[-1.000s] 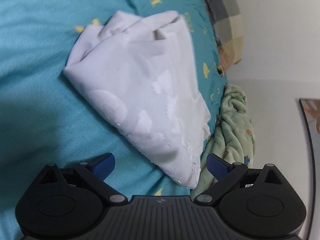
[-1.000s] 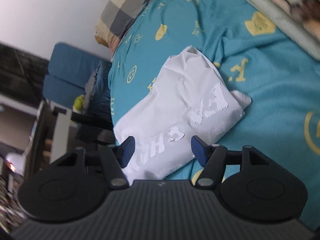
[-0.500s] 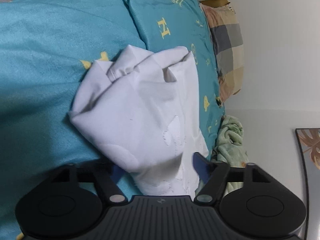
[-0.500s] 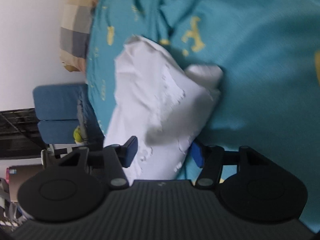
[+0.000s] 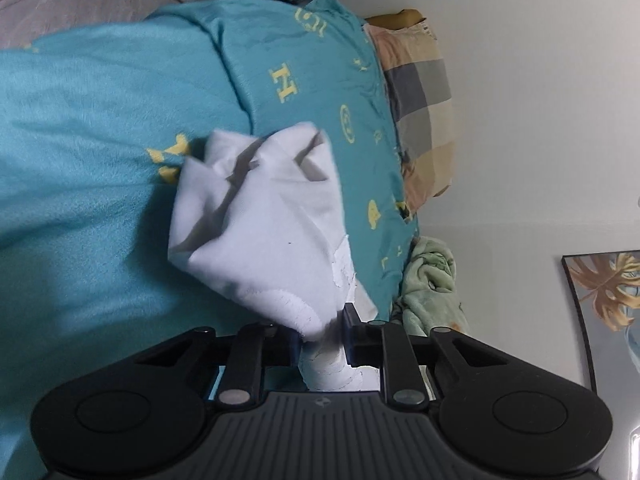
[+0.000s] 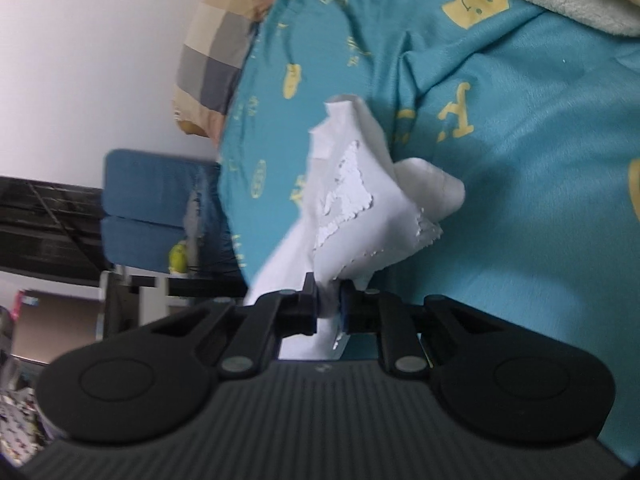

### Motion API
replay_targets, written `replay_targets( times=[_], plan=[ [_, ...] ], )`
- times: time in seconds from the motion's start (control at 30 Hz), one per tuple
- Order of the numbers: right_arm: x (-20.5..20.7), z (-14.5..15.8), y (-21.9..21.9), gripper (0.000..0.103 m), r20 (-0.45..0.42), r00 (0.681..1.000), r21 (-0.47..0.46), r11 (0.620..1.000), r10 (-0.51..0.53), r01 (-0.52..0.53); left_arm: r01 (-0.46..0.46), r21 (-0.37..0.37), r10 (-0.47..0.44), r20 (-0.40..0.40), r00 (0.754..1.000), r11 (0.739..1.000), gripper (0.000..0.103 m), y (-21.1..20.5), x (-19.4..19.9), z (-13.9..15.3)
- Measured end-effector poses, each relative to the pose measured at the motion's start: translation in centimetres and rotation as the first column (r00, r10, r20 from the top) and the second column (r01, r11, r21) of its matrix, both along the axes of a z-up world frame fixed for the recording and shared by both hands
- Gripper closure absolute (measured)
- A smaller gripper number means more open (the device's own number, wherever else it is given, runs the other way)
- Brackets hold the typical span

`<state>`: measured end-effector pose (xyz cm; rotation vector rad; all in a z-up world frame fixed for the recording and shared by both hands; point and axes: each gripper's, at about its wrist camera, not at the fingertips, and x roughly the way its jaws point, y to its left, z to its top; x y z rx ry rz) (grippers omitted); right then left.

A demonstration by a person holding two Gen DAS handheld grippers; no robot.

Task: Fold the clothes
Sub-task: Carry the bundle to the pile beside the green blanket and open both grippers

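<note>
A white garment (image 5: 264,232) with a cracked white print lies bunched on the teal bedspread (image 5: 88,168). My left gripper (image 5: 323,344) is shut on one end of it, with cloth squeezed between the jaws. In the right wrist view the same white garment (image 6: 352,200) rises from the teal bedspread (image 6: 520,160), and my right gripper (image 6: 329,312) is shut on its near edge. The cloth hangs crumpled between the two grips.
A checked pillow (image 5: 420,112) lies at the head of the bed against a white wall; it also shows in the right wrist view (image 6: 216,60). A green blanket (image 5: 432,284) is bunched beside the bed edge. A blue chair (image 6: 152,204) stands beyond the bed.
Both grippers were open around the garment's edges and have closed on it. The garment, which lay flat and folded, is now pulled up and bunched.
</note>
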<state>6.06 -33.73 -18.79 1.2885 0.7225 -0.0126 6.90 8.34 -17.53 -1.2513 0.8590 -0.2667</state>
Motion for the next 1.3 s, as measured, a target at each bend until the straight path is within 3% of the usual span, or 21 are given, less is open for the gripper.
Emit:
replay_targets(
  times=[0.23,0.43,0.63,0.73,0.93,1.03,1.2,1.3],
  plan=[
    [-3.5,3.3,0.5,0.090,0.037,0.999,-0.003,1.000,0.001,-0.001,0.028,0.017,-0.028,-0.001,1.000,0.999,0.087,1.2,-3.4,4.9],
    [-6.7,6.4,-0.2,0.090,0.104,0.995,-0.006,1.000,-0.009,0.010,0.037,0.083,-0.043,0.063,0.997,0.996,0.090,0.7,-5.9,11.3],
    [-8.7,9.2,-3.3,0.090,0.158,0.986,0.028,0.998,-0.052,0.048,0.097,0.104,-0.106,0.091,0.990,0.990,0.090,-3.4,-5.5,16.7],
    [-8.9,11.0,-6.1,0.090,0.192,0.978,0.030,0.997,-0.081,0.077,0.146,0.127,-0.161,0.114,0.980,0.981,0.090,-7.2,-4.0,19.2],
    [-8.8,15.9,-13.3,0.090,0.251,0.959,0.009,0.991,-0.129,0.131,0.213,0.080,-0.226,0.210,0.951,0.974,0.091,-16.1,-0.3,24.3],
    [-9.3,19.0,-18.2,0.090,0.279,0.942,-0.035,0.978,-0.188,0.205,0.262,0.065,-0.269,0.275,0.923,0.963,0.102,-22.1,1.3,27.3],
    [-11.0,23.9,-27.1,0.090,0.326,0.896,-0.084,0.934,-0.303,0.347,0.327,0.107,-0.342,0.391,0.854,0.939,0.102,-32.0,2.7,34.7],
    [-12.1,25.2,-30.8,0.091,0.309,0.880,-0.135,0.900,-0.360,0.415,0.363,0.102,-0.371,0.418,0.830,0.926,0.101,-36.6,1.9,36.3]
  ],
)
